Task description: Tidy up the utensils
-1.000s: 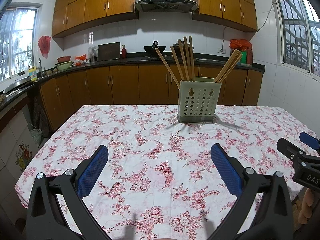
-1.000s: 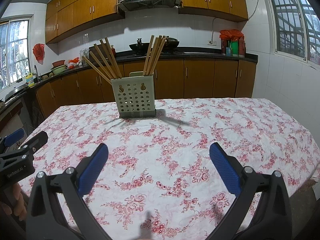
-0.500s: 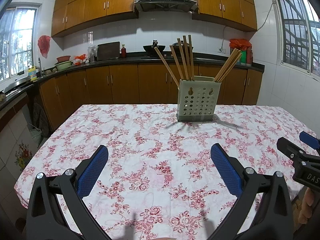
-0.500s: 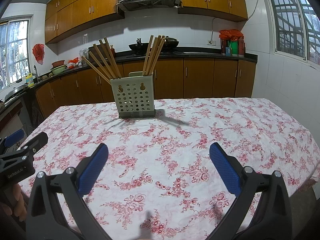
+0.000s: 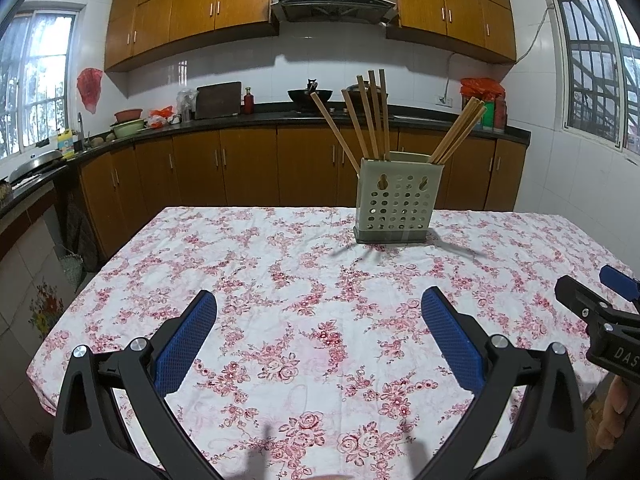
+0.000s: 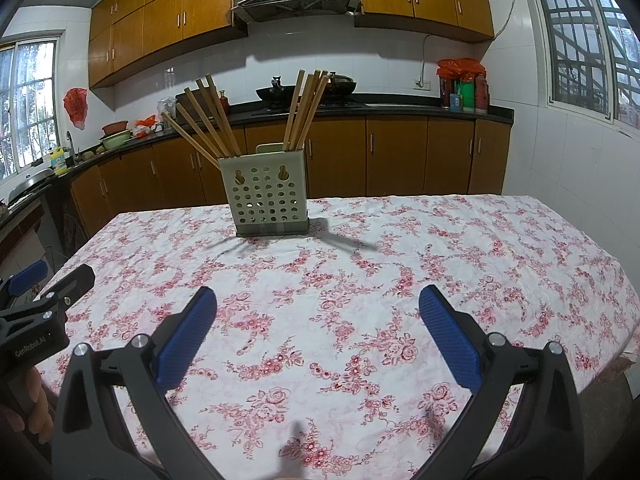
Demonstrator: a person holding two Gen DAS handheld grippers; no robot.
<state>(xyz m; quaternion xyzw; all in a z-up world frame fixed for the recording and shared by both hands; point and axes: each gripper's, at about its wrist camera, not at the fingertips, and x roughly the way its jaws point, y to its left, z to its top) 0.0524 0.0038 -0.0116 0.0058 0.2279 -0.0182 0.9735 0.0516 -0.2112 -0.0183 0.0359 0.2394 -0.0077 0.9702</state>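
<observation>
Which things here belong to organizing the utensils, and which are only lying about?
Belong to the job:
- chopsticks
- perforated holder
- left gripper, open
- right gripper, open

Just lying about:
- wok on the counter
- green basin
- red bags
- floral tablecloth

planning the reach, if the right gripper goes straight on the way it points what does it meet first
Probably the floral tablecloth: the open right gripper looks slightly down over bare cloth. The pale green perforated chopstick holder stands left of that line, though depth is hard to judge.
</observation>
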